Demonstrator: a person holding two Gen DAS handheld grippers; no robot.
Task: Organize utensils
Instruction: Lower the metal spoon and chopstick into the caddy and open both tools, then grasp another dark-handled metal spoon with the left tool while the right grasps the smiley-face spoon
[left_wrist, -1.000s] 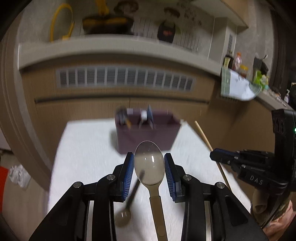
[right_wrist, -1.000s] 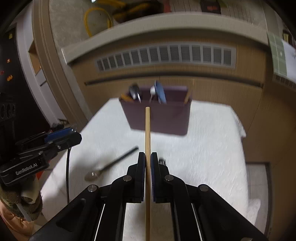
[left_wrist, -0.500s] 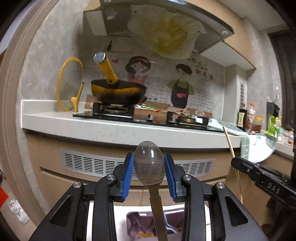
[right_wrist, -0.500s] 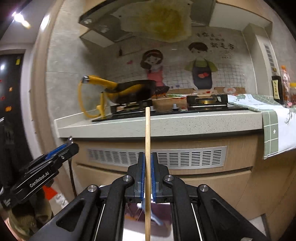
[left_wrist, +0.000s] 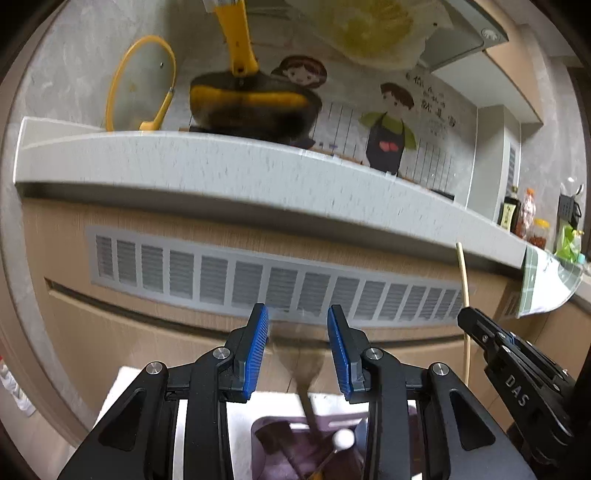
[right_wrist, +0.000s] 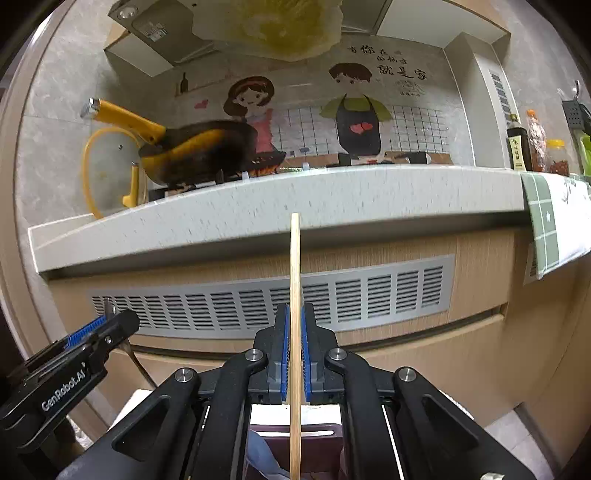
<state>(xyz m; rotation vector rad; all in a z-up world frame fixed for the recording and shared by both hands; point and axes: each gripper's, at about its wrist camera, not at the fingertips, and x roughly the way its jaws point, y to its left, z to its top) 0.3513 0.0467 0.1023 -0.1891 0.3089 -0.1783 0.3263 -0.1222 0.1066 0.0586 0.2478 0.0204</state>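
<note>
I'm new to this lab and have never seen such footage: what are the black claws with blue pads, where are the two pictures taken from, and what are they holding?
No robot here: a person holds a two-finger tool in each hand, with a wide-angle camera on each looking along its fingers. One picture comes from the left gripper, the other from the right gripper; each also catches the other at its edge.

The left one grips a spoon, blurred here, bowl up between the blue pads. The right one is clamped on a single wooden chopstick standing upright.

Below both, at the bottom edge, is a purple utensil holder with a few items already in it, standing on a white surface. Behind is a kitchen counter with a yellow-handled pan.
</note>
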